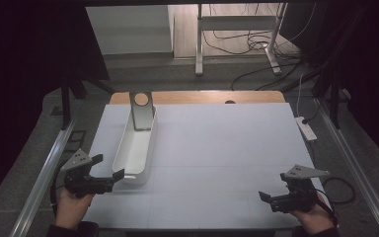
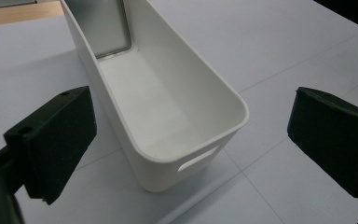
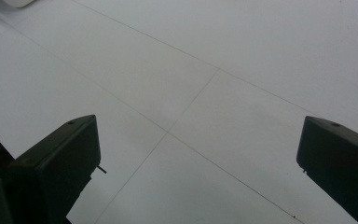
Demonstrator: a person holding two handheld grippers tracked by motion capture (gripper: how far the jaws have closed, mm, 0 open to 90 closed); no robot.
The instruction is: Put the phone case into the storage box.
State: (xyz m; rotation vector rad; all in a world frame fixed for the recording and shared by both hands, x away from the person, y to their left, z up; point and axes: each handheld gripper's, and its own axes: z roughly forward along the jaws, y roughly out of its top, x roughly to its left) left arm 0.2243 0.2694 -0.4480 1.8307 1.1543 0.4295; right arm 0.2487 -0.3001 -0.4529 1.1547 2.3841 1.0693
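A long white bin (image 1: pixel 137 148) lies lengthwise on the left part of the white table cover (image 1: pixel 227 148). A grey metal plate with a round hole (image 1: pixel 141 109) leans upright in its far end. My left gripper (image 1: pixel 107 167) is open at the bin's near end, one jaw on each side of the near corner. In the left gripper view the bin (image 2: pixel 168 107) has a bare floor and a slot handle, the metal plate (image 2: pixel 102 28) stands at its back, and the left gripper (image 2: pixel 196 135) is spread wide. My right gripper (image 1: pixel 275 191) hovers open at the front right, and in its own view the right gripper (image 3: pixel 196 158) holds nothing.
A white power strip (image 1: pixel 306 128) with its cable lies off the table's right edge. A wooden strip (image 1: pixel 202 97) shows along the far edge. Metal rails (image 1: pixel 44 173) run down both sides. Beyond the table are a white frame's legs (image 1: pixel 199 49) and floor cables.
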